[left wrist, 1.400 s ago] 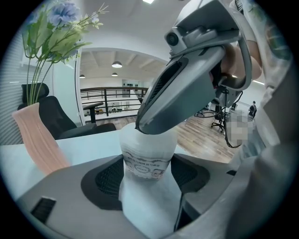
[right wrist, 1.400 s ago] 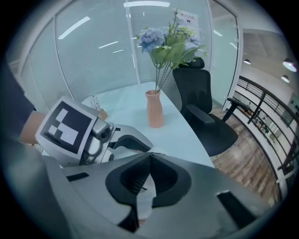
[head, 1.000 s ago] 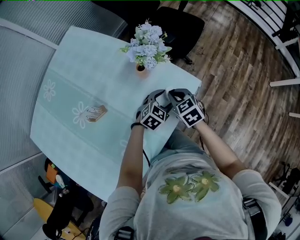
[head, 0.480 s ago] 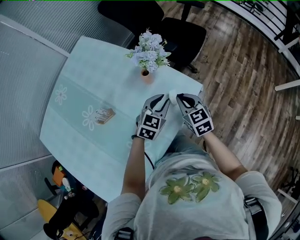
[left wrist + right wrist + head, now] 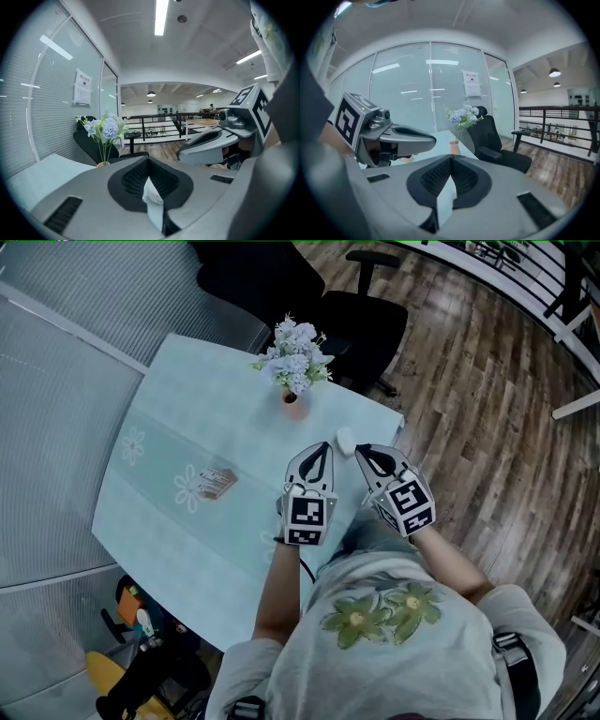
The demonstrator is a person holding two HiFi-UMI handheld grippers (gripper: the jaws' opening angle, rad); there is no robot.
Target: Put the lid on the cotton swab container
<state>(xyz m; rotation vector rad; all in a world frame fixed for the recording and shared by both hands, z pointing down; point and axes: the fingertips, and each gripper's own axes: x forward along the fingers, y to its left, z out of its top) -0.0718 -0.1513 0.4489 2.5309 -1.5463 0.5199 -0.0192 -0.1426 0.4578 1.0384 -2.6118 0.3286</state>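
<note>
1. So the left gripper [image 5: 320, 450] was spread wide a second ago. Its jaws are closing now, pads meeting on nothing. The right gripper [image 5: 362, 452] is pressed together too, also empty.
2. The two have pulled apart, and the small white container [image 5: 345, 438] now shows on the table [image 5: 187, 409], just past both tips. Nothing's holding it, so I'd guess the lid's on, but it's too small to tell.
3. Only the head view shows it. The gripper views just catch each other and the flowers [image 5: 105, 129].
</note>
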